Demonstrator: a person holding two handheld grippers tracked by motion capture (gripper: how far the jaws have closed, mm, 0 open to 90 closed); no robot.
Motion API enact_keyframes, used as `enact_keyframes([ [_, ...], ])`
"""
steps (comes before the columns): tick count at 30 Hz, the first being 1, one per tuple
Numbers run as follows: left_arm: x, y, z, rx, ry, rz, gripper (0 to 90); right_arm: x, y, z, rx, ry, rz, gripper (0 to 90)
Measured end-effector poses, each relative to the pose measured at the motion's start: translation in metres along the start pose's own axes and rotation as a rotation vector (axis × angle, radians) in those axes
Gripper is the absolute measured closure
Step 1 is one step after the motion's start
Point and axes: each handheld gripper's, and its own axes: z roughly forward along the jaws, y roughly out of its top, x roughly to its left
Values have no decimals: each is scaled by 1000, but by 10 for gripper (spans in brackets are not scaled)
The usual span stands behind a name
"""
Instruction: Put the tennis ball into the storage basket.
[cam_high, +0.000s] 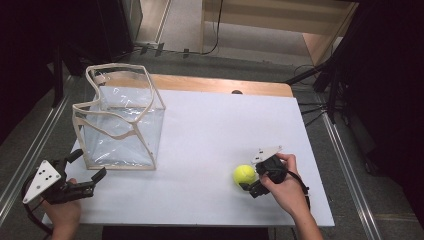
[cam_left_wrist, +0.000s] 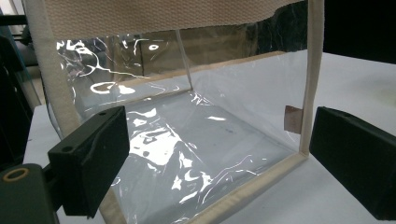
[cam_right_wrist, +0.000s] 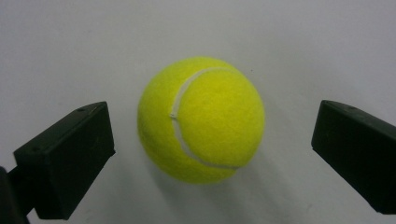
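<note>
**Lining up on the ball**

My right gripper (cam_right_wrist: 212, 154) is spread wide around the tennis ball (cam_right_wrist: 201, 119), which sits on the white table (cam_high: 210, 130) near its front right. I'd centre the jaws at the ball's widest point before closing, or it may roll away. My left gripper (cam_high: 92, 180) waits wide, just beside the clear bag (cam_high: 120, 120) farther back left.

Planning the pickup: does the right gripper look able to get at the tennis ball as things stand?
Probably yes: the right gripper is open, its jaws either side of the tennis ball, with nothing between them on the white table.
</note>
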Motion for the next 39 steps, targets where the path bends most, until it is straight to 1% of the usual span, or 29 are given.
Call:
enact_keyframes([
  [3,0,0,0,1,0,1,54,1,2,2,25,10,-8,0],
  [4,0,0,0,1,0,1,54,1,2,2,25,10,-8,0],
  [5,0,0,0,0,0,1,54,1,3,4,39,15,-12,0],
  [6,0,0,0,0,0,2,54,1,3,4,39,15,-12,0],
  [7,0,0,0,0,-1,2,54,1,4,5,57,20,-16,0],
  [10,0,0,0,-1,0,0,54,2,6,8,79,33,-20,0],
  [12,0,0,0,0,0,0,54,2,7,10,93,42,-32,0],
  [13,0,0,0,0,0,0,54,2,7,10,93,42,-32,0],
  [15,0,0,0,0,0,0,54,2,8,13,114,50,-36,0],
  [17,0,0,0,0,-1,0,53,2,8,14,117,52,-37,0],
  [18,0,0,0,0,-1,0,53,3,9,17,131,60,-31,0],
  [19,0,0,0,0,-1,0,54,3,9,17,131,60,-31,0],
  [20,0,0,0,0,-1,0,54,2,9,19,144,58,-43,3],
  [21,0,0,0,0,-1,0,53,3,10,20,148,55,-41,75],
  [22,0,0,0,0,-1,0,54,3,10,20,148,43,-41,119],
  [26,0,0,0,0,-2,1,54,2,11,23,156,48,-42,119],
  [28,0,0,0,0,-2,1,53,3,11,25,166,43,-37,119],
  [29,0,0,0,0,-2,1,54,2,11,26,167,43,-45,122],
  [31,0,0,0,0,-2,1,54,3,11,26,164,38,-42,133],
  [34,0,0,0,-1,-2,0,54,3,12,29,165,25,-45,197],
  [37,0,0,0,0,-2,0,54,3,12,30,166,22,-47,205],
  [39,0,0,0,-1,-2,0,53,3,12,31,163,27,-51,219],
])
